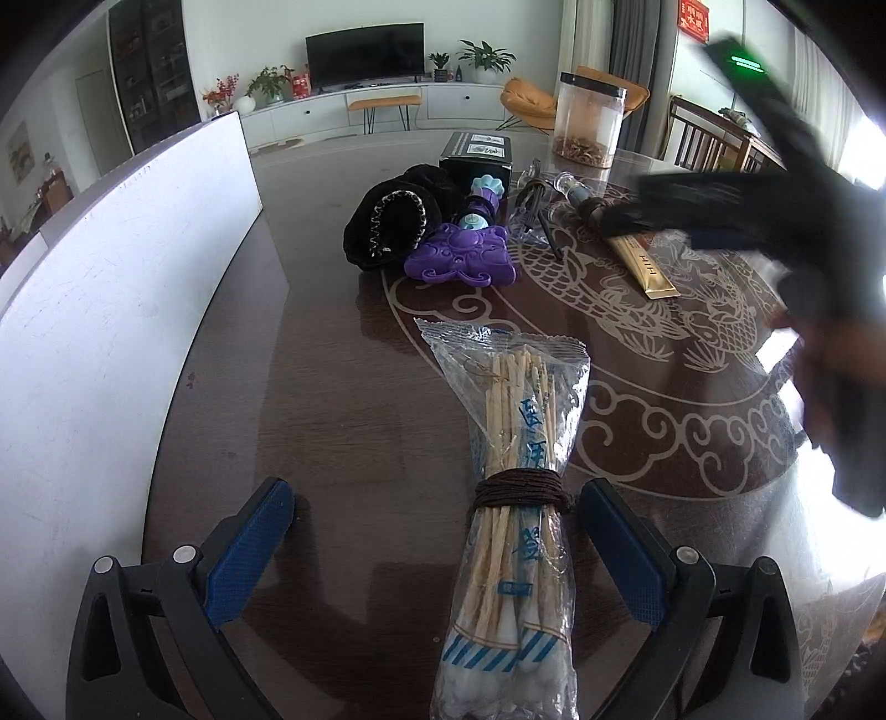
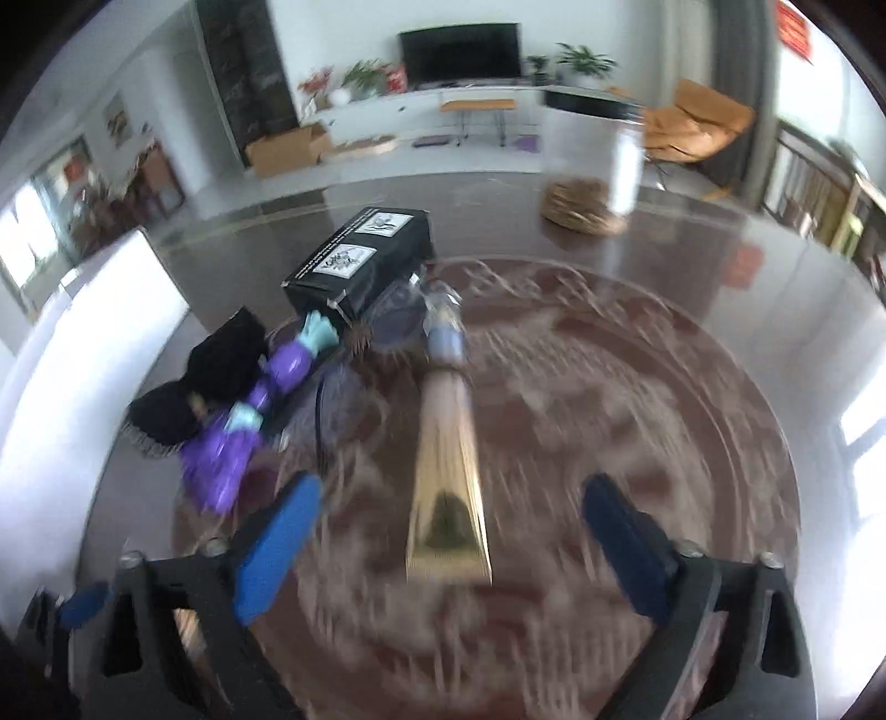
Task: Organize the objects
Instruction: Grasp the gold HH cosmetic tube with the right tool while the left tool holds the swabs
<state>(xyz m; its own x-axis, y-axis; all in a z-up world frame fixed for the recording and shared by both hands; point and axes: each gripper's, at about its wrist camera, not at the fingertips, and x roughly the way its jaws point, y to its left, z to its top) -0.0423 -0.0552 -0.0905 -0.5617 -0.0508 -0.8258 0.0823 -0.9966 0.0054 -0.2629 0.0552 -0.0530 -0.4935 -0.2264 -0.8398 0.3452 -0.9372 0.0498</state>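
Item: clear plastic bag of wooden sticks (image 1: 515,498), blue print, bound mid-length with brown cord, lying on the bench (image 1: 332,387) between the left gripper (image 1: 437,531) jaws, which stand wide, untouching. Right gripper (image 2: 451,526): jaws wide, gold packet (image 2: 448,509) lying between them, ungripped.

Home living/dining room: flat-screen TV (image 1: 364,54) on long white media cabinet (image 1: 387,108), potted plants (image 1: 486,60), orange lounge chair (image 1: 526,102), wooden dining chairs (image 1: 703,144), glass-topped table (image 1: 332,354) with fish pattern, red wall decoration (image 1: 693,19).
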